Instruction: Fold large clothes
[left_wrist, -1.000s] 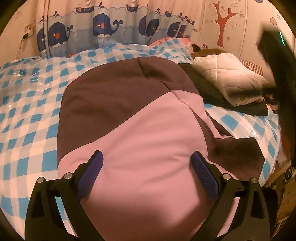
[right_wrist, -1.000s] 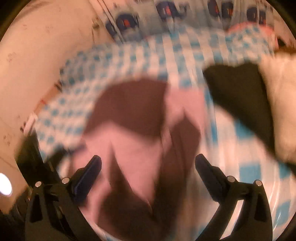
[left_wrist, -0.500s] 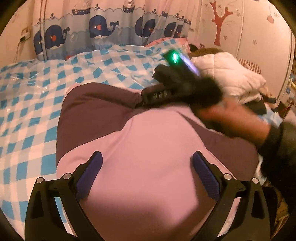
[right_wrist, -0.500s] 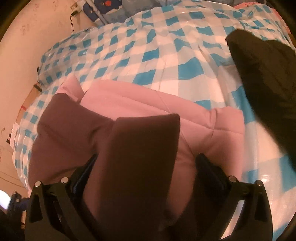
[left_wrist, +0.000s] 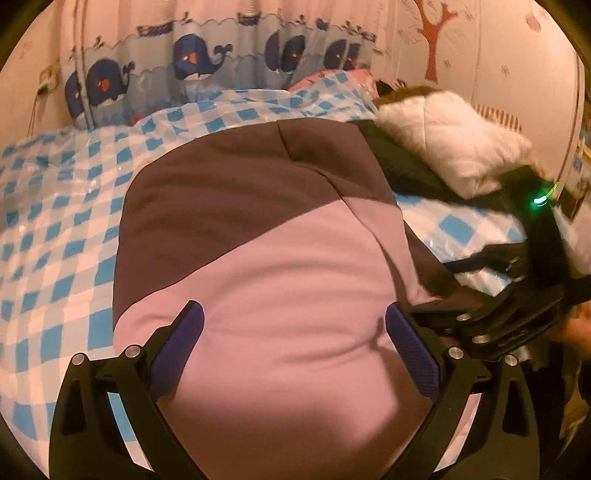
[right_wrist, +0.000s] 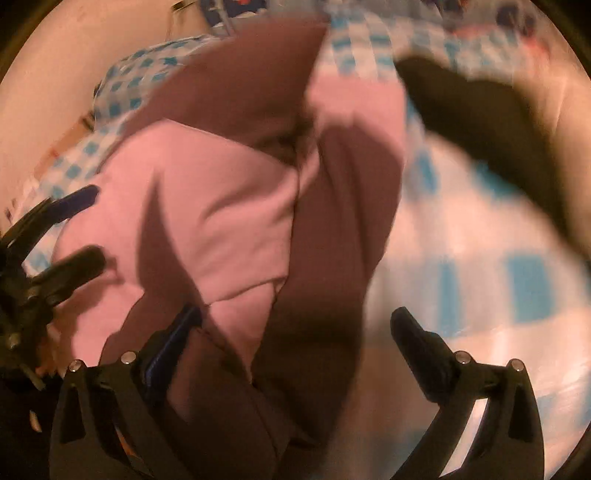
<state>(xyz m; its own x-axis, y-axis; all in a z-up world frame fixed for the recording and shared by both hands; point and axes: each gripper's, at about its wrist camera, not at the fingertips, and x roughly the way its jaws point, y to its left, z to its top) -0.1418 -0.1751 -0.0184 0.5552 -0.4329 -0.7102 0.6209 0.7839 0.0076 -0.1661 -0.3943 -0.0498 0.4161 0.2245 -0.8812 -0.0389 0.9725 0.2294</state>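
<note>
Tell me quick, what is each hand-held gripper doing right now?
Left hand-held gripper: open, holding nothing, over the pink jacket.
Right hand-held gripper: open, holding nothing, over the jacket's dark sleeve.

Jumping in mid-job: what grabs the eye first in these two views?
The big pink and brown garment fills the middle of the blue checked bed cover, with the open left gripper over it. A white padded jacket lies on dark clothing at the right; whale-print curtains hang behind.

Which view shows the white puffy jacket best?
The left wrist view: the white puffy jacket is sharp, lying on a dark garment. The right wrist view shows at most a blurred pale patch at its right edge.
</note>
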